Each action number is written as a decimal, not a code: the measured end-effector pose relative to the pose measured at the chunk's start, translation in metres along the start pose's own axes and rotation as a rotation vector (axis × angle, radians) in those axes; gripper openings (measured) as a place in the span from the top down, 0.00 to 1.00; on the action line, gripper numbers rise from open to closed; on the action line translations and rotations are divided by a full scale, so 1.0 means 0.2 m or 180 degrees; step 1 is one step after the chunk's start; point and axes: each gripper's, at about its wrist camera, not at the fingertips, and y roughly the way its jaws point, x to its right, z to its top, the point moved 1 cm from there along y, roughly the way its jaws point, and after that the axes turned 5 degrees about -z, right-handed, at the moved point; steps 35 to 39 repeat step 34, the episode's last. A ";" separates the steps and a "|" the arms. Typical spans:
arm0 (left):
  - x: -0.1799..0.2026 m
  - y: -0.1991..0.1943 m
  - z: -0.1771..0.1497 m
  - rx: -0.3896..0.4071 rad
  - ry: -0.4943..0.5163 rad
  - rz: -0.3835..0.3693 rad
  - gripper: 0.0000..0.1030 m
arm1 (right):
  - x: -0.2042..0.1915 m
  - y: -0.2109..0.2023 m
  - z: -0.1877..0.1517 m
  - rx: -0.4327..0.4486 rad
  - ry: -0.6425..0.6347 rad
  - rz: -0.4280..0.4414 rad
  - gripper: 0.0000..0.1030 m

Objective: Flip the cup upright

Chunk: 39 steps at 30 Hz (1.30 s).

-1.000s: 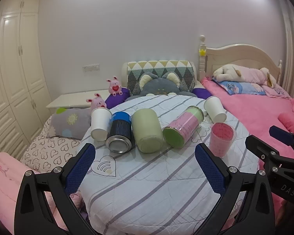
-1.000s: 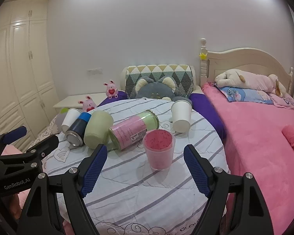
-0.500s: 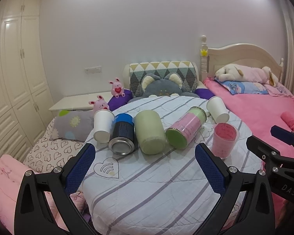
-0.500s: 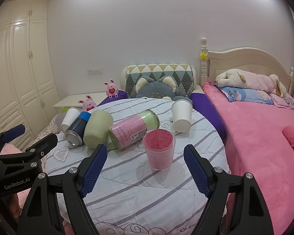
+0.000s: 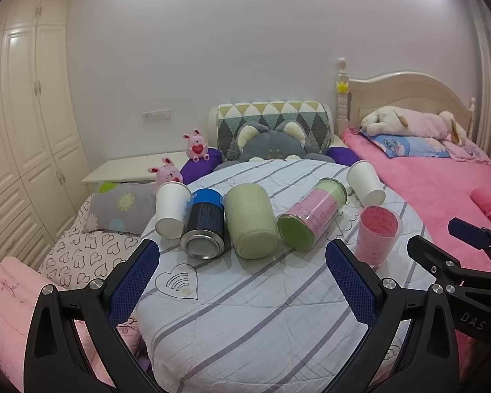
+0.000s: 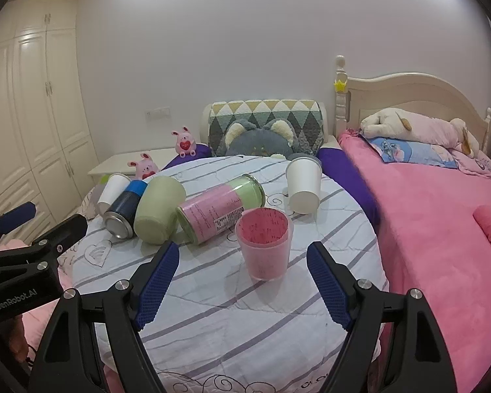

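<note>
Left wrist view: left tool (image 5: 242, 281) at lower centre of frame, spread wide, holding nothing; blue pads (image 5: 134, 281) poised above the near part of the round bench (image 5: 245, 327) with its striped cover; row of containers across mid-frame, from left to right: white paper cup (image 5: 171, 210) inverted, mouth down; blue-and-black can (image 5: 203, 226) lying on its side, metal base toward the camera; pale green cylinder (image 5: 250, 222) lying on its side, touching the can; pink-labelled jar (image 5: 311, 218) lying tilted, green end toward the camera; second white paper cup (image 5: 366, 184) inverted, farther back at right; pink cup (image 5: 378, 239) standing upright, mouth up, at right of centre, just beyond the right pad; right tool visible only as black body at the right edge, with one blue tip showing.

Right wrist view: right tool (image 6: 242, 288) at lower centre, spread wide, empty; pink cup (image 6: 263, 243) upright between and beyond the pads (image 6: 327, 290), clear of both; pink-labelled jar (image 6: 221, 209) on its side just left of the cup; white paper cup (image 6: 303, 185) inverted behind it; pale green cylinder (image 6: 158, 209), can (image 6: 125, 208) and other paper cup (image 6: 114, 189) grouped at mid-left; pink bed (image 6: 442, 222) at right of frame; left tool body at the lower left edge.
</note>
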 end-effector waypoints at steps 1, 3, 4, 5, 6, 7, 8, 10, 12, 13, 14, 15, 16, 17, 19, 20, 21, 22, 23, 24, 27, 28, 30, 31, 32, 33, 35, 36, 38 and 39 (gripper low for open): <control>0.00 0.00 0.00 -0.0002 0.0003 0.0007 0.00 | 0.00 0.01 0.00 -0.0012 0.0004 0.0000 0.21; 0.00 0.01 0.00 -0.0007 0.0007 0.0009 0.00 | 0.01 0.02 0.00 -0.0023 0.0011 0.0003 0.21; 0.00 0.00 0.00 -0.0004 0.0002 0.0010 0.00 | 0.02 0.02 0.00 -0.0030 0.0014 0.0006 0.21; 0.00 0.01 0.00 -0.0008 0.0002 0.0017 0.00 | 0.02 0.03 0.00 -0.0034 0.0015 0.0007 0.21; 0.00 0.02 0.00 -0.0015 0.0002 0.0019 0.00 | 0.02 0.03 0.00 -0.0038 0.0017 0.0011 0.21; 0.00 0.02 0.00 -0.0019 0.0001 0.0018 0.00 | 0.02 0.03 0.00 -0.0042 0.0017 0.0014 0.21; 0.00 0.02 -0.01 -0.0023 0.0002 0.0021 0.00 | 0.02 0.04 -0.01 -0.0046 0.0018 0.0014 0.21; 0.00 0.03 -0.01 -0.0029 0.0008 0.0030 0.00 | 0.03 0.05 -0.01 -0.0055 0.0025 0.0023 0.21; 0.00 0.04 -0.01 -0.0035 0.0005 0.0031 0.00 | 0.03 0.06 -0.01 -0.0069 0.0027 0.0029 0.21; 0.00 0.04 -0.01 -0.0035 0.0008 0.0032 0.00 | 0.03 0.06 -0.01 -0.0072 0.0028 0.0031 0.21; 0.00 0.04 -0.01 -0.0032 0.0011 0.0034 0.00 | 0.03 0.06 -0.01 -0.0076 0.0030 0.0033 0.21; 0.00 0.04 -0.01 -0.0034 0.0015 0.0038 0.00 | 0.04 0.07 -0.01 -0.0082 0.0033 0.0038 0.21; 0.00 0.05 -0.01 -0.0033 0.0013 0.0036 0.00 | 0.04 0.07 -0.01 -0.0086 0.0035 0.0041 0.21; 0.00 0.05 -0.01 -0.0033 0.0012 0.0039 0.00 | 0.04 0.08 -0.01 -0.0089 0.0035 0.0039 0.21; 0.00 0.05 -0.01 -0.0036 0.0013 0.0038 0.00 | 0.05 0.09 -0.01 -0.0100 0.0040 0.0042 0.21; 0.00 0.05 -0.01 -0.0035 0.0012 0.0043 0.00 | 0.05 0.09 -0.01 -0.0105 0.0046 0.0045 0.21; 0.00 0.06 -0.01 -0.0038 0.0011 0.0051 0.00 | 0.05 0.10 -0.01 -0.0109 0.0050 0.0047 0.21; 0.00 0.07 -0.01 -0.0045 0.0015 0.0052 0.00 | 0.05 0.10 -0.01 -0.0112 0.0052 0.0047 0.21; 0.00 0.08 -0.01 -0.0050 0.0018 0.0055 0.00 | 0.06 0.11 -0.01 -0.0118 0.0053 0.0049 0.21; 0.01 0.08 -0.01 -0.0052 0.0016 0.0059 0.00 | 0.06 0.12 -0.01 -0.0130 0.0053 0.0050 0.21; 0.01 0.10 -0.01 -0.0067 0.0020 0.0061 0.00 | 0.07 0.14 -0.02 -0.0158 0.0059 0.0056 0.21; 0.01 0.10 -0.01 -0.0072 0.0021 0.0063 0.00 | 0.07 0.15 -0.02 -0.0165 0.0059 0.0063 0.21; 0.01 0.10 -0.01 -0.0076 0.0033 0.0074 0.00 | 0.08 0.17 -0.02 -0.0184 0.0056 0.0063 0.21; 0.01 0.11 -0.01 -0.0081 0.0036 0.0078 0.00 | 0.08 0.17 -0.02 -0.0188 0.0058 0.0064 0.21; 0.02 0.12 -0.01 -0.0090 0.0037 0.0080 0.00 | 0.08 0.18 -0.02 -0.0196 0.0063 0.0068 0.21; 0.02 0.13 -0.01 -0.0099 0.0036 0.0077 0.00 | 0.09 0.19 -0.02 -0.0205 0.0067 0.0072 0.21; 0.02 0.14 -0.01 -0.0110 0.0036 0.0078 0.00 | 0.09 0.21 -0.02 -0.0216 0.0065 0.0071 0.21; 0.02 0.14 -0.01 -0.0110 0.0036 0.0078 0.00 | 0.09 0.21 -0.02 -0.0216 0.0065 0.0071 0.21; 0.02 0.14 -0.01 -0.0110 0.0036 0.0078 0.00 | 0.09 0.21 -0.02 -0.0216 0.0065 0.0071 0.21; 0.02 0.14 -0.01 -0.0110 0.0036 0.0078 0.00 | 0.09 0.21 -0.02 -0.0216 0.0065 0.0071 0.21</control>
